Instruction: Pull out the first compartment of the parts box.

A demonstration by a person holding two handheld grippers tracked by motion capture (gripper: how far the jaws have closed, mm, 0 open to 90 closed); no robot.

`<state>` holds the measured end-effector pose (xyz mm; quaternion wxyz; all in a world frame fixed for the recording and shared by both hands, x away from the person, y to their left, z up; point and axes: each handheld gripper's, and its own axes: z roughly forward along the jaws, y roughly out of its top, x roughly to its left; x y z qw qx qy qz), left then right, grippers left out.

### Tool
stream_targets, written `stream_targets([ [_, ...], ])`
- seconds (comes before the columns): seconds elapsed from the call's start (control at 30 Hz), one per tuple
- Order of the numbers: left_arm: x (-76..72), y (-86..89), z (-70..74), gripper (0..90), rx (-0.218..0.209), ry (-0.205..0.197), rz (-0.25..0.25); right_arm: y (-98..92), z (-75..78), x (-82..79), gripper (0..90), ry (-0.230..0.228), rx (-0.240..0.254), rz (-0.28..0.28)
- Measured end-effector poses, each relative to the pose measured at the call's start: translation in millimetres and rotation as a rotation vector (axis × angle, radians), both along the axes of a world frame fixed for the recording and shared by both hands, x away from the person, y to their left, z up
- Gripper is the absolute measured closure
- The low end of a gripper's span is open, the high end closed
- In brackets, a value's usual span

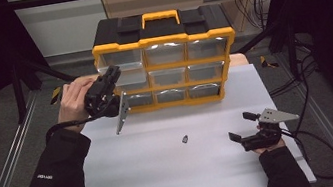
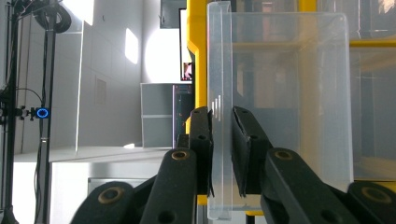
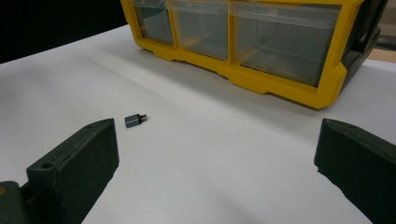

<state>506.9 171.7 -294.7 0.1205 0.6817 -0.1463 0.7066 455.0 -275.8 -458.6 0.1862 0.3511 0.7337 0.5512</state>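
Note:
A yellow and black drawer organiser point(image 1: 163, 39) stands at the back of the white table point(image 1: 157, 176). Its middle-left clear drawer point(image 1: 131, 77) is pulled out a little. My left gripper point(image 1: 112, 75) is turned on its side and shut on that drawer's front lip. In the left gripper view, the jaws of the left gripper point(image 2: 222, 116) pinch the thin clear lip of the drawer point(image 2: 289, 93). A small grey adapter point(image 1: 185, 138) lies loose on the table. My right gripper point(image 1: 241, 126) rests open to the right of it. In the right gripper view, the adapter point(image 3: 135, 120) lies ahead of the right gripper point(image 3: 217, 128).
The other clear drawers sit flush in the organiser's yellow frame point(image 3: 261, 84). Metal rails and cables run along both sides of the table. A cable trails from the right gripper off the table's right edge.

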Motion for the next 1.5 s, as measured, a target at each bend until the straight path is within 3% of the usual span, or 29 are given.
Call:
stream_targets([
  [1.5, -21.8, 1.6, -0.9, 78.8, 0.005, -0.005, -0.018, 0.2, -0.1, -0.2, 0.4, 0.001, -0.001, 0.001],
])
